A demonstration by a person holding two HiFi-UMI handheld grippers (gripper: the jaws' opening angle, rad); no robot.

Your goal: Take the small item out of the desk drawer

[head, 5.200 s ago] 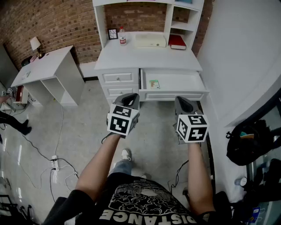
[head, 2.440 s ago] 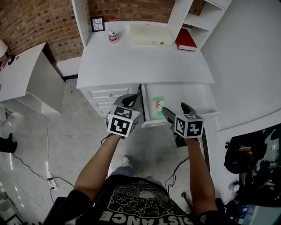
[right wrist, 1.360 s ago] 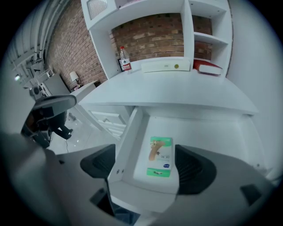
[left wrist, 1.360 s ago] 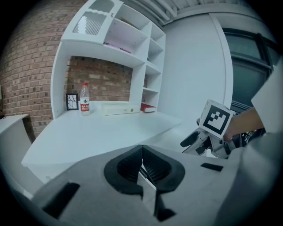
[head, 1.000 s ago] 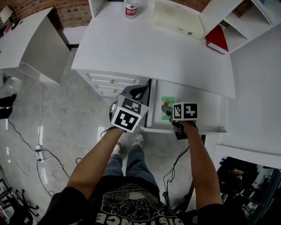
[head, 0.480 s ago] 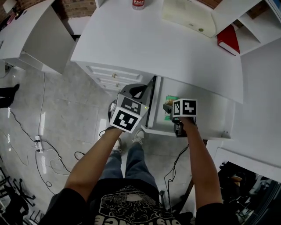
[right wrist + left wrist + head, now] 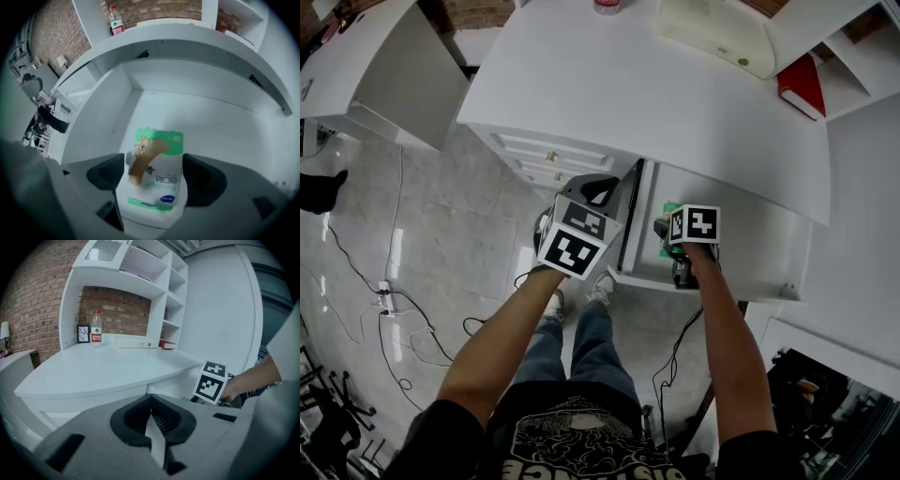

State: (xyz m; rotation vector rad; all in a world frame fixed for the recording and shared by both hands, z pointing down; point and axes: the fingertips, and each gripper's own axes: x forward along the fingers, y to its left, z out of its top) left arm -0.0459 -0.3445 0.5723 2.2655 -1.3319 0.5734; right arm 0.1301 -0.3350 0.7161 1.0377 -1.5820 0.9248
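Because the bandage box (image 7: pixel 154 171) lies flat on the floor of the open drawer (image 7: pixel 220 117), close to its left wall and front edge, we hold the right gripper (image 7: pixel 153 182) over the drawer front. It is tilted down so that its jaws straddle the box across the narrow width. The jaws stand wide apart, one on each side of the box, and nothing is lifted. In the right gripper view the pads look just beside the box's long edges, though we cannot be sure they touch it.

In the head view the right gripper (image 7: pixel 664 228) sits over the left front corner of the drawer (image 7: pixel 750 258), and a sliver of the green box (image 7: pixel 669 207) shows beside it.

The left gripper (image 7: pixel 152 430) has its jaws pressed together on nothing and points across the desk (image 7: pixel 93 371) top. It hangs outside the drawer, just left of its side, which we judge keeps it clear of the reach.

As we read it, the step in hand is closing on the box. Squeezing the narrow sides should hold the thin carton firmly enough to lift it out.
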